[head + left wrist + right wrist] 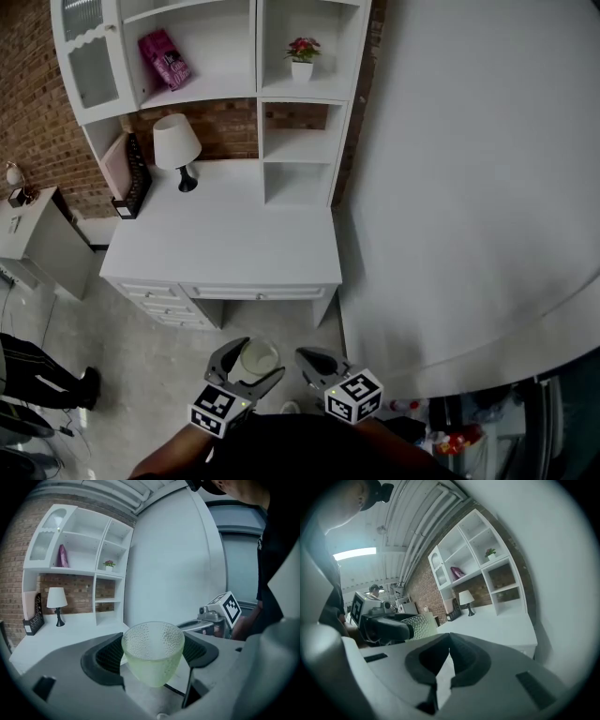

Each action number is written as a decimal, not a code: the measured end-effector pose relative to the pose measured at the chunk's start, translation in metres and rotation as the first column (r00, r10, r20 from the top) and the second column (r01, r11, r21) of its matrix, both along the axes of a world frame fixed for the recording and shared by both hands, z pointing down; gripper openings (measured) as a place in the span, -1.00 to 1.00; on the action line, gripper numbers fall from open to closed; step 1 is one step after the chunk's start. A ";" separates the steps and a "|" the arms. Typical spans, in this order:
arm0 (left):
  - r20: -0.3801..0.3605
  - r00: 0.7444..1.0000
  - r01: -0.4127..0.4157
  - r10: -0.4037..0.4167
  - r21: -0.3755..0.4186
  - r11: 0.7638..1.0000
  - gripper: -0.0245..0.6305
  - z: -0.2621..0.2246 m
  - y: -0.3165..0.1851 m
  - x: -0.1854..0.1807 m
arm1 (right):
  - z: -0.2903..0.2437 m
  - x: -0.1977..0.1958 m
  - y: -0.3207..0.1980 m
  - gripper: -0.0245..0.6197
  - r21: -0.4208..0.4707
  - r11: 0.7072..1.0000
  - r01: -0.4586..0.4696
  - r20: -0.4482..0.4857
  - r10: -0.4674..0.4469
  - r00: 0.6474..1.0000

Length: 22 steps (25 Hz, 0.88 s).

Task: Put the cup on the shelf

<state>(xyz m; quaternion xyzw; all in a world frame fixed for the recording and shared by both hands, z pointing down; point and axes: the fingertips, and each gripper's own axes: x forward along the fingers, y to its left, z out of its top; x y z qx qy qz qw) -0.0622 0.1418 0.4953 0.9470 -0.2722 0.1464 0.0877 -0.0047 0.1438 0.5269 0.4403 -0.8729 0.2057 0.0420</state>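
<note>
Well short of the table [225,234], we find the left hand-held gripper [253,364] clamped on the cup [153,651] and the right hand-held gripper [448,641] closed, empty; we advise holding the cup upright and steady while approaching a vacant shelf [298,145].

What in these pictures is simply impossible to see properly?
- Head view: what is inside the white cabinet with the ribbed glass door; the glass blurs it.
- Head view: the print on the pink packet; too small.
- Head view: what is inside the white desk drawers; they are shut.
- Left gripper view: the pale green dimpled cup; the black pads of the left gripper cover its sides.
</note>
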 end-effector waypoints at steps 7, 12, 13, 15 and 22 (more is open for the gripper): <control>0.014 1.000 -0.011 0.011 -0.014 1.000 0.25 0.005 -0.019 0.017 | 0.003 0.020 -0.025 -0.91 -0.013 1.000 -0.005 0.018 0.005 1.000; 0.013 1.000 -0.015 0.015 -0.021 1.000 0.25 0.005 -0.037 0.025 | 0.003 0.028 -0.036 -0.91 -0.020 1.000 -0.012 0.031 0.013 0.999; 0.013 1.000 -0.020 0.021 -0.022 1.000 0.25 0.006 -0.040 0.027 | 0.004 0.029 -0.039 -0.91 -0.022 1.000 -0.016 0.031 0.017 0.999; 0.011 0.999 -0.032 0.033 -0.026 0.999 0.25 0.009 -0.047 0.030 | 0.009 0.031 -0.045 -0.91 -0.030 0.999 -0.025 0.033 0.026 0.999; -0.003 0.999 -0.051 0.050 -0.029 0.998 0.25 0.017 -0.092 0.042 | 0.019 0.048 -0.084 -0.91 -0.041 0.998 -0.057 0.010 0.057 0.998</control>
